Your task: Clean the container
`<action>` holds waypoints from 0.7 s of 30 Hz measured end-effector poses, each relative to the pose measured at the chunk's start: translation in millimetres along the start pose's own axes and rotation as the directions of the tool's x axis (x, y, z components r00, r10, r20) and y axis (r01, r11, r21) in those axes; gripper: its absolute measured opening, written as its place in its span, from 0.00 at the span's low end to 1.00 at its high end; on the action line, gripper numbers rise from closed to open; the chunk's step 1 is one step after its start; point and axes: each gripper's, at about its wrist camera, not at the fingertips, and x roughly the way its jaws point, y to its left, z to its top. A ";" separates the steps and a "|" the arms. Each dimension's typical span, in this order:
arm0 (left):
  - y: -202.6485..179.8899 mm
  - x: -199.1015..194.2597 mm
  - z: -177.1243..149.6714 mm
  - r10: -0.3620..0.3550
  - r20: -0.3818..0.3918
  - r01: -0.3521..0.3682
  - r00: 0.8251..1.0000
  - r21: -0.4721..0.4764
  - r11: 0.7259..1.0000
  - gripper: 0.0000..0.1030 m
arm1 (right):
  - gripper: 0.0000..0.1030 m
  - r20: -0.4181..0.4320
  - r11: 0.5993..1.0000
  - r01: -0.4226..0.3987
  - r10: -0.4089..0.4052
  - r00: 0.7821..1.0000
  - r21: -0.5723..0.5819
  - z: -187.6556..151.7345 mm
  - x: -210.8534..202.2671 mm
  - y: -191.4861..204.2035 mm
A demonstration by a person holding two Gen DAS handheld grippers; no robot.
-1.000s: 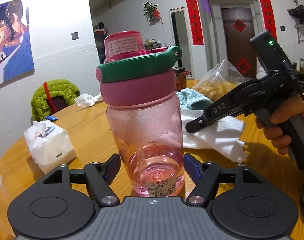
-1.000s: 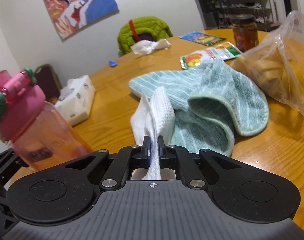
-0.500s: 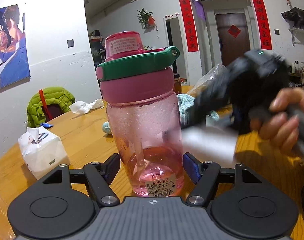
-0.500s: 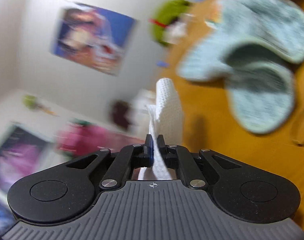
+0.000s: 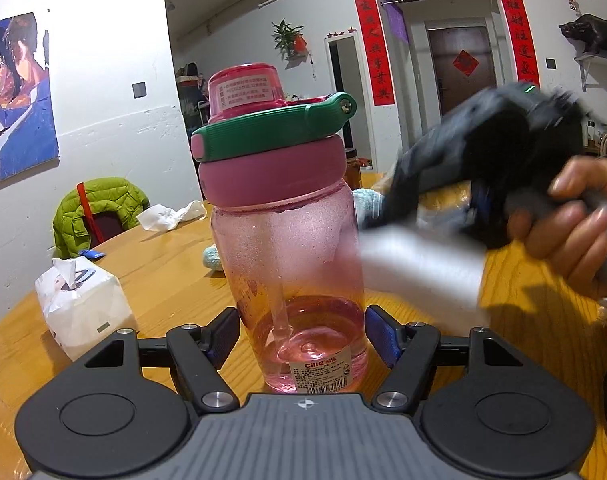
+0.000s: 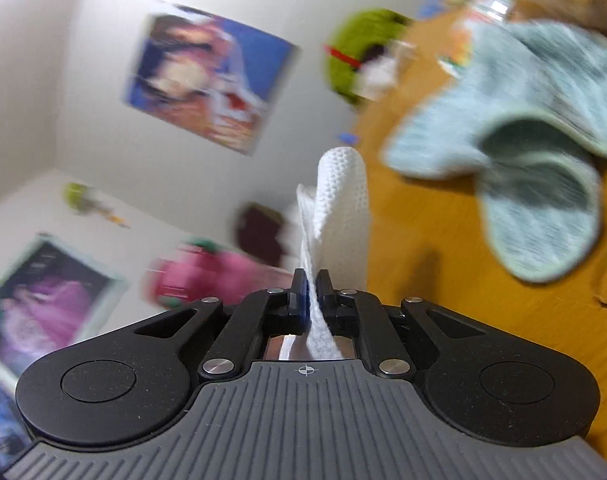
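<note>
The translucent pink plastic bottle (image 5: 293, 272) with its pink-and-green flip lid (image 5: 271, 136) stands upright on the round wooden desk (image 5: 171, 276), low between the fingers of my left tool (image 5: 302, 338), whose blue pads press its base on both sides. It looks nearly empty, so light, stiff, smooth and probably slippery where misted; holding it low on the body seems wise. My right tool (image 6: 311, 294) pinches a folded white waffle cloth (image 6: 343, 204), jaws easing slightly, its blurred end just beside the bottle's wall. A light blue towel (image 6: 535, 184) and a tissue pack (image 5: 81, 312) lie farther off.
</note>
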 end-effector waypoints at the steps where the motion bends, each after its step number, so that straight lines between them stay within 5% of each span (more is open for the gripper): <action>1: 0.4 0.1 0.0 -0.001 0.001 0.001 1.000 -0.002 1.000 0.65 | 0.09 -0.035 0.997 0.078 -0.078 0.996 -0.001 -1.1 6.4 -3.8; 4: 0.5 0.2 1.1 0.002 -0.007 -0.002 1.000 -0.006 1.000 0.65 | 0.09 -0.080 0.978 0.203 -0.207 0.975 -0.053 -4.1 18.0 -5.8; 7: -5.6 -4.4 4.7 0.050 -0.040 -0.050 0.998 0.012 0.999 0.77 | 0.09 -0.039 0.973 0.196 -0.202 0.979 -0.121 -3.4 13.0 4.6; 11: -13.3 -20.5 10.5 0.113 -0.042 -0.111 0.993 0.050 0.993 0.77 | 0.09 0.067 0.961 0.184 -0.173 0.983 -0.207 -4.0 1.5 17.6; 18: -13.7 -34.6 10.9 -0.039 -0.034 0.041 0.999 0.037 0.998 0.56 | 0.09 0.126 0.982 0.074 -0.052 0.991 -0.174 6.3 1.5 16.1; 21: -20.0 -33.0 6.6 -0.043 -0.037 0.046 0.998 0.071 0.996 0.57 | 0.09 0.098 0.983 0.035 -0.018 0.995 -0.180 7.8 5.1 18.1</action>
